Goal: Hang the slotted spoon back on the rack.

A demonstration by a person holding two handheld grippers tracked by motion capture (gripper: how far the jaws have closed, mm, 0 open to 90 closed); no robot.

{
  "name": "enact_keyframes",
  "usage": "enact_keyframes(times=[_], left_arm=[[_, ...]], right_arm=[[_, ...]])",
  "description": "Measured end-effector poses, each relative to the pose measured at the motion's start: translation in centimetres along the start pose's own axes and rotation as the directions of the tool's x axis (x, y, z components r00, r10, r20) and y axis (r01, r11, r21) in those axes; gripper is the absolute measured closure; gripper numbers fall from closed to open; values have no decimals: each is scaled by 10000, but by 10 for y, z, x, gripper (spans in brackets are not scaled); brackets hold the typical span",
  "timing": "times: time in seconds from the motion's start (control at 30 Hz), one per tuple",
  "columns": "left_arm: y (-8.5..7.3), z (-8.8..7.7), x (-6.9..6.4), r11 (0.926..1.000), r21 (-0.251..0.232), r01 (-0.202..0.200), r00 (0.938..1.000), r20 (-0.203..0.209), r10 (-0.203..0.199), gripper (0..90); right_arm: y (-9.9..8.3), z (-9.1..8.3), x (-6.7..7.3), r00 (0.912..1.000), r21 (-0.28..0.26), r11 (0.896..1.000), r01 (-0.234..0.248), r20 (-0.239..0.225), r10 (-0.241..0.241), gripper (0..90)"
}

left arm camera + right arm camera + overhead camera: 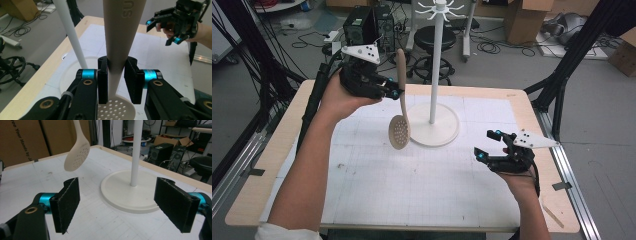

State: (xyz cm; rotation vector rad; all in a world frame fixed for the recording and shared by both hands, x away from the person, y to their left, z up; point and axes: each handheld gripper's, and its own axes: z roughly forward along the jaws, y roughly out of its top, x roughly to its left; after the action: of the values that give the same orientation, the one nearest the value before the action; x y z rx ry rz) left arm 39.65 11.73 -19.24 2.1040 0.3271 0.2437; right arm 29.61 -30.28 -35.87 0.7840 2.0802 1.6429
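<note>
Skimmer handle (117,45) between left fingers (102,80)

From my left gripper (116,75) camera, the spoon (122,32) runs out past the top edge above the jaws, so I can't see the handle's end. The jaws cover the stretch of handle between them, and the perforated bowl below them is cut by the bottom edge. The raised lettering on the handle is clipped; I can't read it. From my right gripper (125,202) camera, the spoon's handle leaves the top edge above the left jaw, and the stand's pole (136,152) between the jaws does likewise. In the high view, the stand's hooks (439,7) are partly clipped.
</note>
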Motion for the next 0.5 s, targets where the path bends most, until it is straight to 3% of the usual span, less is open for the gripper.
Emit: enact_keyframes(times=[0.27, 0.5], left_arm=[[25, 7, 15, 9992, 395, 69, 9998, -215, -61, 740], [43, 15, 19, 9989, 471, 84, 9991, -422, -64, 740]], right_arm=[[0, 1, 0, 10000, -18, 10000, 28, -26, -28, 200], [-1, 0, -2, 10000, -18, 10000, -48, -29, 48, 200]])
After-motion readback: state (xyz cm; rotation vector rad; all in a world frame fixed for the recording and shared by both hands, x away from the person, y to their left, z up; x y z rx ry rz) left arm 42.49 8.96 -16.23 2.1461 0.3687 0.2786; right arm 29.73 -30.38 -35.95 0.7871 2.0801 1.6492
